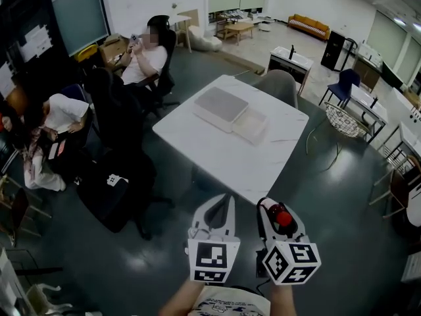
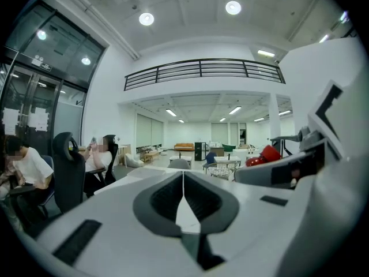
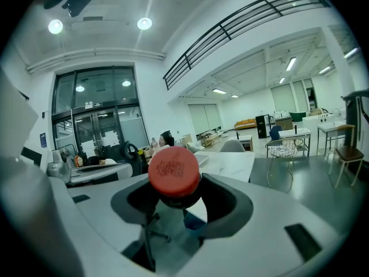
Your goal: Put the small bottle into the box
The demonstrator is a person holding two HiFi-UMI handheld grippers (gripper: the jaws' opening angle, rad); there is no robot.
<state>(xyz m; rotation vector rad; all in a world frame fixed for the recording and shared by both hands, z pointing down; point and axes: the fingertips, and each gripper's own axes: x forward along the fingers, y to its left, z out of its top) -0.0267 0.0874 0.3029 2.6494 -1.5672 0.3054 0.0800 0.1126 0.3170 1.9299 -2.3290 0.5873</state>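
The 2 grippers sit side by side at the bottom of the head view, held over dark floor short of the table. The left gripper (image 1: 224,208) has its jaws pressed together along 1 seam, with nothing between them (image 2: 183,184). The right gripper (image 1: 273,224) is clamped on the bottle (image 1: 282,216). In the right gripper view the bottle's red cap (image 3: 173,170) stands up between the jaws, and the body below it is mostly hidden by them. From the left gripper view the same cap shows at the right, just beside that gripper.

Beyond the grippers is a white table (image 1: 217,157), set cornerwise. The box (image 1: 220,105) lies on its far half, well apart from the bottle. It is a flat grey-topped part with a shallow open tray (image 1: 252,126) touching its right side. A grey chair (image 1: 277,84) stands at the table's far edge.

To the left, 2 people in white tops sit on black chairs, 1 nearer (image 1: 58,114) and 1 farther (image 1: 145,56).
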